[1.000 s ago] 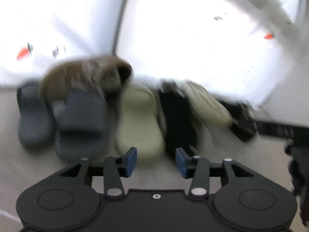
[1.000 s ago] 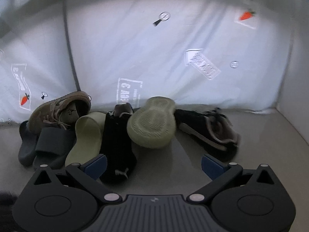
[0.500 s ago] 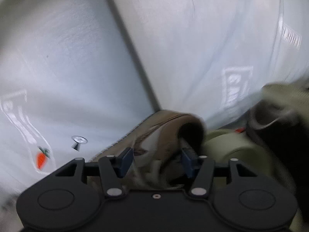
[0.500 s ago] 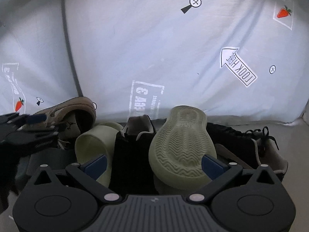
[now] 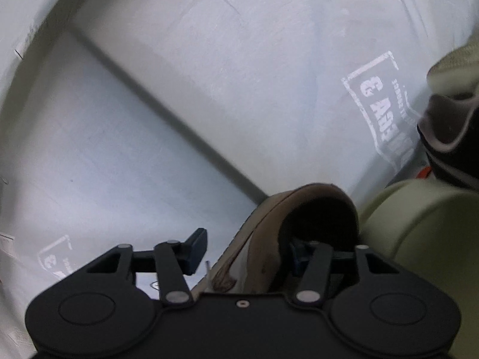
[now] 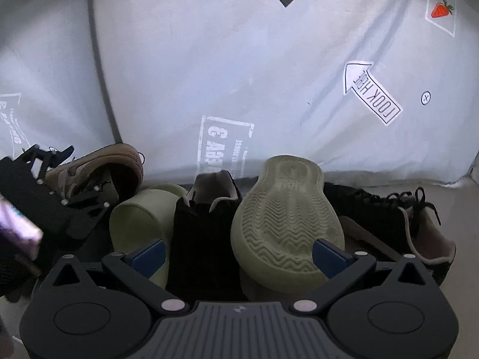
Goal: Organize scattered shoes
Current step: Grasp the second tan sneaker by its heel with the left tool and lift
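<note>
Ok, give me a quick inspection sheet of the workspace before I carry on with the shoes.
Surface: bare grey floor right of the pile.
Job's things: brown sneaker at the left end, next to a pale green slide; black high-top in the middle; second pale green slide tipped up, sole facing the camera; black lace-up sneaker on the right.
Clutter: nothing seen.
Grippers: left gripper closing, one of its fingers inside the brown sneaker's opening, the other outside its side wall; right gripper open, in front of the high-top and the upturned slide.
Cables: nothing seen.
Surroundings: white printed sheet behind the shoes.
</note>
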`<state>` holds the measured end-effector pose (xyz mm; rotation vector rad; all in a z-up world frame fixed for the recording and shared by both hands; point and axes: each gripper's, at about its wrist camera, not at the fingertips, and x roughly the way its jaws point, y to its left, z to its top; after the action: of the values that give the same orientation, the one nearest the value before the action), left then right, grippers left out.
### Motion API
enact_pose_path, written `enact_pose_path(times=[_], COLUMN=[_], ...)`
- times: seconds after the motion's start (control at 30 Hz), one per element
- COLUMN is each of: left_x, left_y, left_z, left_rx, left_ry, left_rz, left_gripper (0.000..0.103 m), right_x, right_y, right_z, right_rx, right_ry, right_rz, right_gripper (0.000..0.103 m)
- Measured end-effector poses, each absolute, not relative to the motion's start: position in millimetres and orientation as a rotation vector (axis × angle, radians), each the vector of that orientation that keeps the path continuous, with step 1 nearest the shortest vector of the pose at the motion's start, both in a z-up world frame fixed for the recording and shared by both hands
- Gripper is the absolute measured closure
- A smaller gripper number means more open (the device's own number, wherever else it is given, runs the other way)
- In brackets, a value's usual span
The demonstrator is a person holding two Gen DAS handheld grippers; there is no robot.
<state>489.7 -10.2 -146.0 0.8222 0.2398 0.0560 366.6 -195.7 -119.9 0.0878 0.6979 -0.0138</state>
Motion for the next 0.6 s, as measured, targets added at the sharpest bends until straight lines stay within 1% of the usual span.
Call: enact_pose_path(times=[0.03, 0.1, 0.17, 0.33, 0.6], left_x=[487, 485, 482, 457, 401], left_y=[-10, -6, 1, 20, 60], left_z=[-145, -140, -126, -84, -4], left_rx=[0.825, 0.811, 0.746, 0.633, 0.358], left_ry=[0.235, 0.225, 0.213, 0.121, 0.123], left_rz=[0.054, 0.056, 0.073, 0.168, 0.239], left_gripper=[0.078, 0.08, 0.08, 0.087, 0.088], right_x=[366, 366, 364, 359, 348], right_y=[-196, -196, -196, -198, -199], right_z=[-120, -122, -122, -119, -102], right_rx=[0.085, 0.083, 0.083, 0.081, 0.075], right_ry=[0.698, 0.704, 0.707, 0.696, 0.657], right_rz=[-0.013, -0.013, -0.014, -0.014, -0.02], right_gripper=[0.0, 0.0, 0.0, 0.0, 0.0])
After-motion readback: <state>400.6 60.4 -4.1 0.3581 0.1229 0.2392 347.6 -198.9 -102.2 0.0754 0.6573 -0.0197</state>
